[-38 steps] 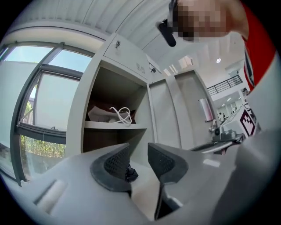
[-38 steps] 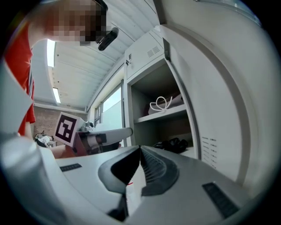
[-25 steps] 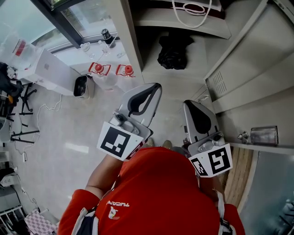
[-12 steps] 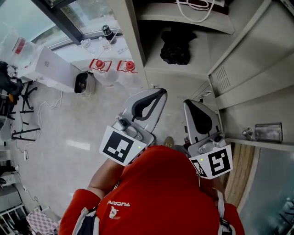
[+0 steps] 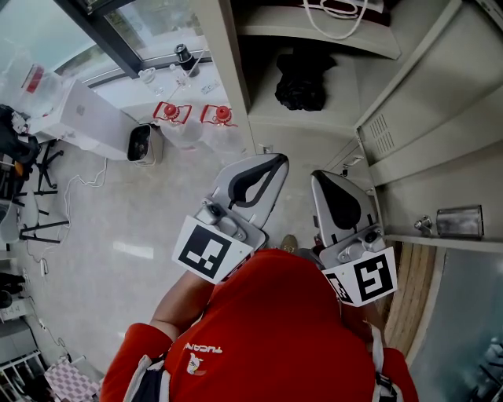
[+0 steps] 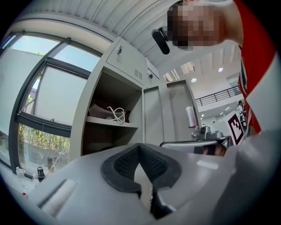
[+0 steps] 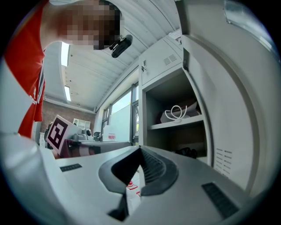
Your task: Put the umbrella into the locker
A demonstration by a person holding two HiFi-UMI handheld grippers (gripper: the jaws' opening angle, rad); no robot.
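Observation:
A crumpled black umbrella (image 5: pixel 302 82) lies on the floor of the open locker's lower compartment (image 5: pixel 271 118); in the right gripper view the umbrella (image 7: pixel 187 152) shows under the shelf. Both grippers are held close to the person's red shirt, pointing level toward the locker and well short of it. My left gripper (image 5: pixel 277 160) is shut with nothing between its pads, as the left gripper view (image 6: pixel 139 147) shows. My right gripper (image 5: pixel 321 177) is also shut and empty, its pads meeting at the tip (image 7: pixel 140 150).
The locker door (image 5: pixel 428 118) stands open at the right. A coiled white cable (image 5: pixel 334 14) lies on the upper shelf. Left of the locker are two red-capped bottles (image 5: pixel 216 116), a black canister (image 5: pixel 139 144) and a white box (image 5: pixel 82 118) below the window.
The head view has shifted a little, so the locker sits slightly higher in the picture. Both grippers stay shut and nearly still before the chest.

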